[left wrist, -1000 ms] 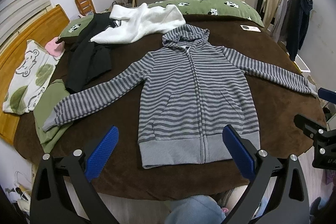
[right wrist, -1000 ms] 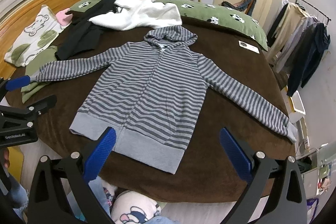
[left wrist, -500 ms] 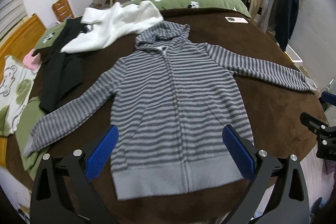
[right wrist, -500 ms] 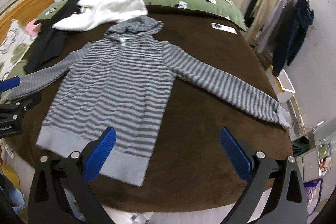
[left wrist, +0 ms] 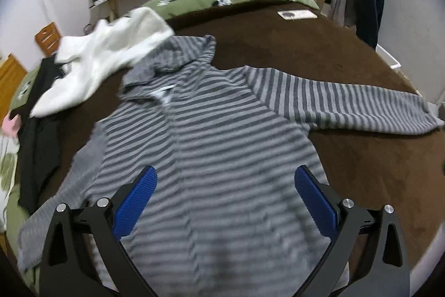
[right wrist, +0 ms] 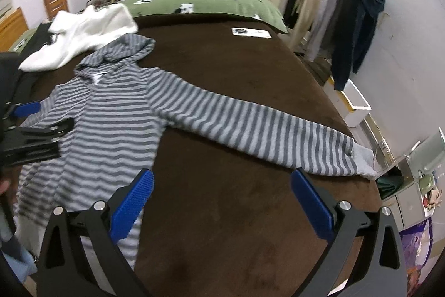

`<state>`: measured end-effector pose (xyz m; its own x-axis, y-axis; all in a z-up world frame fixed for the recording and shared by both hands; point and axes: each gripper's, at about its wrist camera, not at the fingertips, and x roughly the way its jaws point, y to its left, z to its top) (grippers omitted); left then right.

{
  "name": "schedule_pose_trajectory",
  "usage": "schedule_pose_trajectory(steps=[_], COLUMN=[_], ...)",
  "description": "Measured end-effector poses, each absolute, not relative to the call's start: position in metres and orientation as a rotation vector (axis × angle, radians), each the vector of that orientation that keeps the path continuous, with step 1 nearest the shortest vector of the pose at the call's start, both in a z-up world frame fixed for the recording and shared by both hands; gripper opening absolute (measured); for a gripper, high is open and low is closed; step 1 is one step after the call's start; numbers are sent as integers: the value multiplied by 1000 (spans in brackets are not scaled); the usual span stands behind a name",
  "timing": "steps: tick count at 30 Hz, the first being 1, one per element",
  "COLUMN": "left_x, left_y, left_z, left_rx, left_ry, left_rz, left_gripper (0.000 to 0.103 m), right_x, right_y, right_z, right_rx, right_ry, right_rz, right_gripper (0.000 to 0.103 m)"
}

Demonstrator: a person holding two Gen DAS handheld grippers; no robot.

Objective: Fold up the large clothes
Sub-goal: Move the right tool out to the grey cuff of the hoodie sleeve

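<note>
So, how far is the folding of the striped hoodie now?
Done: the striped hoodie lies flat on the brown blanket, sleeves spread. In hand: nothing; the left gripper and right gripper hover open. Left: every fold.

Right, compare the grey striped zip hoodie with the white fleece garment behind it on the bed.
The grey striped zip hoodie is banded dark and light grey; the white fleece garment is plain white. The hoodie lies spread flat, one sleeve stretched straight out; the fleece garment sits rumpled in a heap. The hoodie is nearer, with the open left gripper over its body; the fleece garment lies beyond its hood. Both rest on the brown bedcover.
</note>
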<state>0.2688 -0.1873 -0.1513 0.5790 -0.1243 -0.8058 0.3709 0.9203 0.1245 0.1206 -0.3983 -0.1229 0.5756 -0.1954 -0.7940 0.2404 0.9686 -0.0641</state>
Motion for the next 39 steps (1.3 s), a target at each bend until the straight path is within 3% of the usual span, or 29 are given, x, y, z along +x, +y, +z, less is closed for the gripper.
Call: schedule_pose_trajectory(steps=[13,23,37,39], left_x=[381,390,389,387], left_y=[-271,-290,-289,-291], left_z=[-226,-272,-281,-281], left_rx=[301,374,357,361], left_ry=[1002,1067,1047,1054], left_rz=[-330,-309,-294,-289], left_gripper=[97,97,98,98], right_x=[128,108,72,72], right_y=[-476,-561,-702,-715], right_z=[-161,-180,-245,-260], right_rx=[185,425,724,803], right_ry=[1009,980,854,833], right_rz=[-424,-548,-667,-657], right_gripper=[97,97,97,89])
